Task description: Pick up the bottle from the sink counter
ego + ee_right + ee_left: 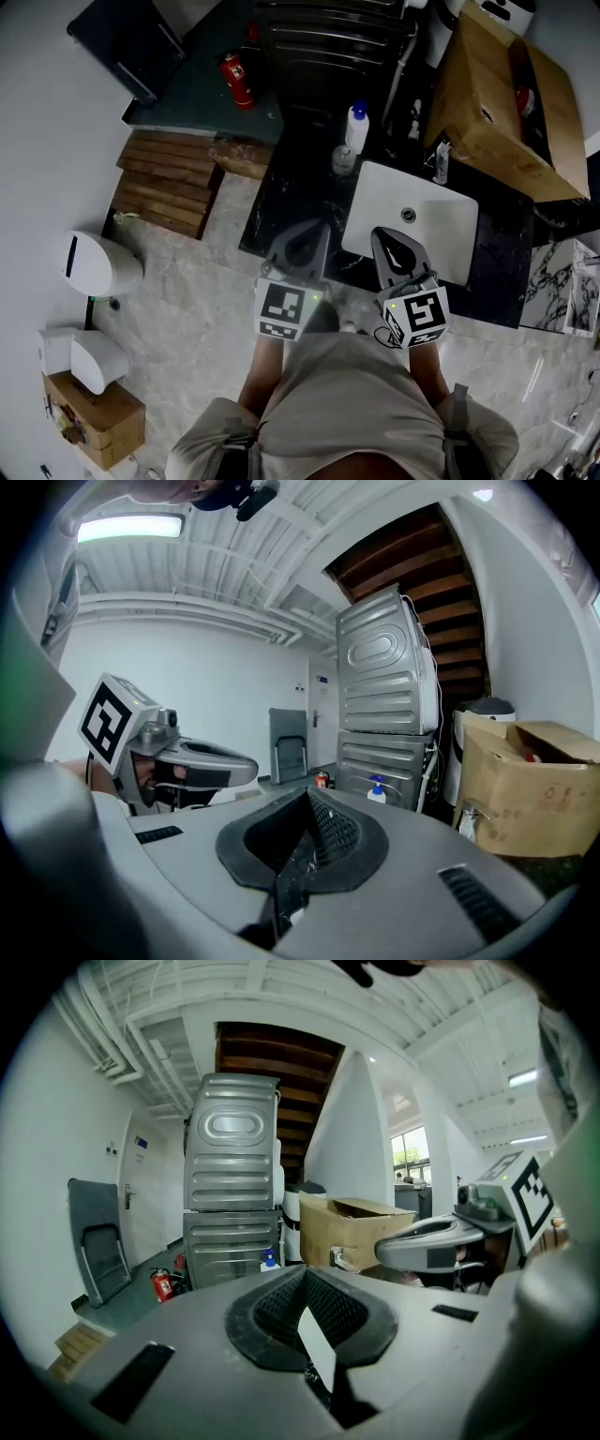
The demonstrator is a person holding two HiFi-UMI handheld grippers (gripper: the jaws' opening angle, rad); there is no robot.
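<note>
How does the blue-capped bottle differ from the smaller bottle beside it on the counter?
The blue-capped bottle is white and taller; the smaller bottle looks clear and squat. The smaller bottle sits nearer the sink basin, the blue-capped bottle farther back. Both stand on the dark counter.

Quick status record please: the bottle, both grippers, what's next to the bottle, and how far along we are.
bottle: white with a blue cap, upright on the dark counter, behind the basin's left corner
left gripper: shut, empty, apart from the bottle
right gripper: shut, empty, over the basin's near edge
beside bottle: small clear container
progress: bottle not yet picked up
</note>
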